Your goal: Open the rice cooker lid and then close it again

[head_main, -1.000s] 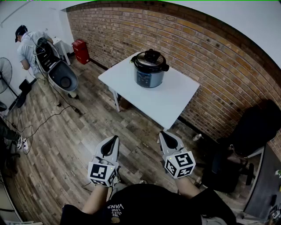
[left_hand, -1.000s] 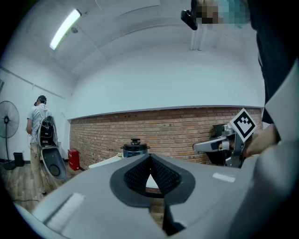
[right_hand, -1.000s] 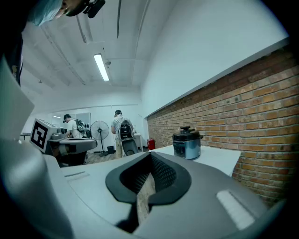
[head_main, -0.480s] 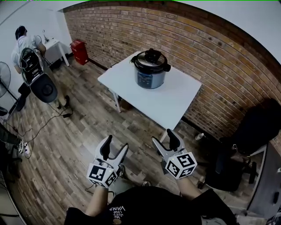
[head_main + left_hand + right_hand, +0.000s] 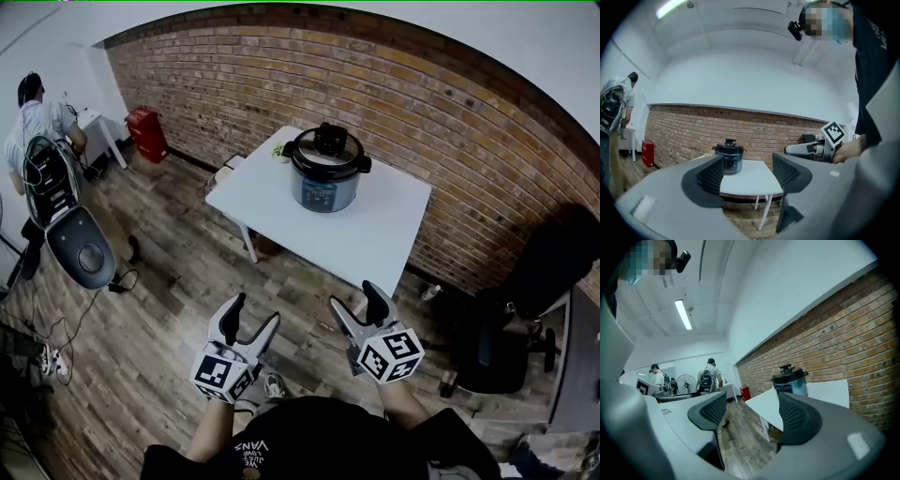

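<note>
Brick wall [image 5: 450, 103], white table [image 5: 375, 234] against it. Rice cooker [image 5: 326, 169] on table's far part, lid down; base hidden behind jaw in right gripper view. Left gripper [image 5: 251, 315] & right gripper [image 5: 356, 300]: jaws just been opening, now wide, nothing btwn, well short of table.

A long white ceiling tube lamp [image 5: 683, 314] lights the room evenly, shadows are soft, and the red brick wall [image 5: 394, 94] bows with fisheye distortion.

Upper centre of the frame: round black-lidded metal rice cooker [image 5: 326, 169] standing on square white counter [image 5: 370, 239], toward its far side. Behind both, red brick wall [image 5: 450, 112]. Right of the counter, black office chair [image 5: 539, 277]. Upper left, red container [image 5: 145, 134] on wooden plank floor [image 5: 169, 300], against the wall.
</note>
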{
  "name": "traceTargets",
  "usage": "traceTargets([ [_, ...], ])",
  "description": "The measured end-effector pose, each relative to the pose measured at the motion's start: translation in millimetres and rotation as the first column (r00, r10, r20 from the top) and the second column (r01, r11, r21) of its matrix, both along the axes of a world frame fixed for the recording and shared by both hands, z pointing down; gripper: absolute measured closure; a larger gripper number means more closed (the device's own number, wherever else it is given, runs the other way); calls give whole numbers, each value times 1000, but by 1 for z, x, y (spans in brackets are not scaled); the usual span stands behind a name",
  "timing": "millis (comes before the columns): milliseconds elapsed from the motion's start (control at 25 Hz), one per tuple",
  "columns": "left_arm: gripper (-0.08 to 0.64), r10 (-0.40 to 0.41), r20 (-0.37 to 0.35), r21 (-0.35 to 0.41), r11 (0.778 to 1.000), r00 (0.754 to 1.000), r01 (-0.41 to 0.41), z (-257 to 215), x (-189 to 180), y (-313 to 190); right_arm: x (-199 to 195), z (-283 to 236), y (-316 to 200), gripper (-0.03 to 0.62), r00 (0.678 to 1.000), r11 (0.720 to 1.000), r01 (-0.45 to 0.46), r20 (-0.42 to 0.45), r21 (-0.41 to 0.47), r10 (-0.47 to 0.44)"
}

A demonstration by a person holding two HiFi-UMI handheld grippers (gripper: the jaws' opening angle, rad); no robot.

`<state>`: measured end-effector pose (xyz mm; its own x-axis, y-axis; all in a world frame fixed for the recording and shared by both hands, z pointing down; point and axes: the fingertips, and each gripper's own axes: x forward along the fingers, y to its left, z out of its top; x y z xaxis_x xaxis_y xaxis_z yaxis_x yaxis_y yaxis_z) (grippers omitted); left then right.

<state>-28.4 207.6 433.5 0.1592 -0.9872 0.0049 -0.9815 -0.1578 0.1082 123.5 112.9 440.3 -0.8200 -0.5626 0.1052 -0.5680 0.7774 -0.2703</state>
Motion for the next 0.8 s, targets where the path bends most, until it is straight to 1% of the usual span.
traceTargets([
  [240, 259, 96, 17, -11, 995, 995, -95, -6, -58, -14, -43, -4, -5, 250, 993, 993, -117, 18, -15, 117],
  [360, 259, 140, 19, -26, 990, 990, -139, -2, -75, -21, -54, 0, -4, 250, 986, 986, -165, 20, -31, 165],
  [480, 259, 175, 5, -35, 984, 984, -175, 8, -83, -31, -57, 7, -4, 250, 978, 977, -205, 15, -55, 206],
  [640, 259, 224, -24, -51, 973, 974, -225, 18, -78, -49, -55, 14, -16, 250, 969, 967, -245, -6, -75, 245],
  [800, 259, 243, -25, -65, 968, 970, -244, 25, -83, -76, -57, 18, -39, 250, 967, 964, -254, 2, -85, 255],
])
